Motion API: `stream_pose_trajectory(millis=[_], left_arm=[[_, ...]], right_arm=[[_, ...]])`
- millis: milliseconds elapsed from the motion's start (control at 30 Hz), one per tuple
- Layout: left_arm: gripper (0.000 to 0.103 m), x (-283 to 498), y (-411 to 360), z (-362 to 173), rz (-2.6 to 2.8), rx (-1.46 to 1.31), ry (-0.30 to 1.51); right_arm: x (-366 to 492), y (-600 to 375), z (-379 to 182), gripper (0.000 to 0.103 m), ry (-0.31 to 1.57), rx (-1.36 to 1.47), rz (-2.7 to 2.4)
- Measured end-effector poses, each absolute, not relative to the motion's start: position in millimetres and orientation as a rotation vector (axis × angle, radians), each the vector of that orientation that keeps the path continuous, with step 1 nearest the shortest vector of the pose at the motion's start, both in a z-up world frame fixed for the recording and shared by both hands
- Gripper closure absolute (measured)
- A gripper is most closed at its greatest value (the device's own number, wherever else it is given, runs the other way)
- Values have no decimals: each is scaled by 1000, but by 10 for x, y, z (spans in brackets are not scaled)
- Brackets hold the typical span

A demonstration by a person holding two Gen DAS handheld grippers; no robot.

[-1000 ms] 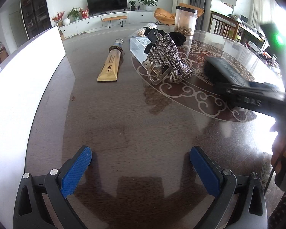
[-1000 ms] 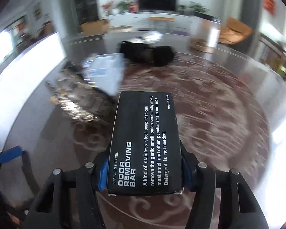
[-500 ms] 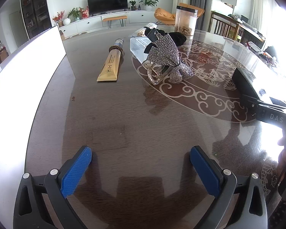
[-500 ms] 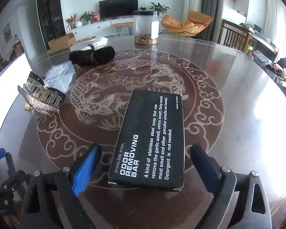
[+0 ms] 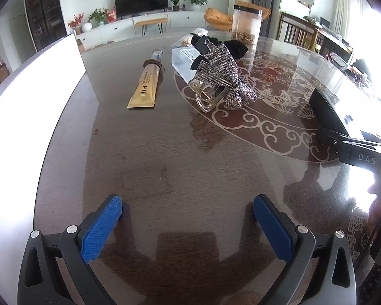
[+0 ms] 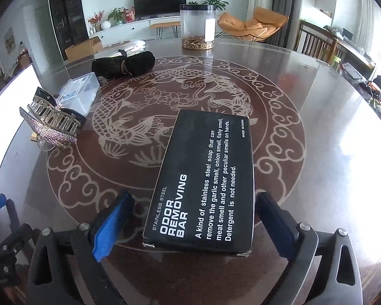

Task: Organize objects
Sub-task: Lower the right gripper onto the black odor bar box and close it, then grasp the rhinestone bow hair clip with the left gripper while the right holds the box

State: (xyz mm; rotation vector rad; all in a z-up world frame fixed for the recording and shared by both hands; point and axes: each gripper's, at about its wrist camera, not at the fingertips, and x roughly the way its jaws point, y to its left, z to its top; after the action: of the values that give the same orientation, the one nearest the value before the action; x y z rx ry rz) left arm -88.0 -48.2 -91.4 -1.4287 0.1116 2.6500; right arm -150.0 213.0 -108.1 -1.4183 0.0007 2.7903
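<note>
A black "Odor Removing Bar" box [image 6: 203, 178] lies flat on the round patterned table [image 6: 317, 127], between the open fingers of my right gripper [image 6: 193, 226], which do not touch it. The box also shows at the right of the left wrist view [image 5: 330, 111]. My left gripper [image 5: 188, 226] is open and empty, low over the bare near part of the table. A rhinestone hair claw [image 5: 221, 76], a gold tube [image 5: 147, 86], a clear plastic box [image 5: 185, 58] and a black fabric roll [image 6: 124, 63] lie farther back.
A clear jar with brown bits [image 6: 197, 26] stands at the table's far side. A white board [image 5: 25, 96] runs along the left edge. Chairs [image 5: 299, 33] stand to the right, and the right gripper's body [image 5: 355, 150] reaches in from the right.
My right gripper carried the black box to the right, set it on the table and opened off it. My left gripper has not moved.
</note>
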Motion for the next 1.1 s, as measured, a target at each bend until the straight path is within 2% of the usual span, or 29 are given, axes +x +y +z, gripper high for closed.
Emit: stream_pose_trajectory(millis=[100,300,367,500,867,1000,1100], left_arm=[[0,-1046,-416,-799,2654,-1431,121],[0,-1485,-246,-226,2731,-1197,42],[0,-1679,-157,-221,2757,-1192,45],[0,-1966,-167,-477,2781,-1351,107],[0,-1253,-918,-739,2844,-1446,1],[0,-980,-1018,-669,2806,-1375,-98],[0,-918,-947,-559,2797,-1278,-90]], right_arm=[[-1506,2130,-1079,3,8,-1421,2795],[-1519,2097,-1095,0,-14,-1437,2795],[-1521,2095,-1097,0,-14,-1437,2794],[-1521,2095,-1096,0,-14,-1437,2795],[-1523,2095,-1095,0,-14,-1437,2794],[-1523,2096,-1096,0,-14,-1437,2794],[-1523,2096,-1095,0,-14,-1437,2795]])
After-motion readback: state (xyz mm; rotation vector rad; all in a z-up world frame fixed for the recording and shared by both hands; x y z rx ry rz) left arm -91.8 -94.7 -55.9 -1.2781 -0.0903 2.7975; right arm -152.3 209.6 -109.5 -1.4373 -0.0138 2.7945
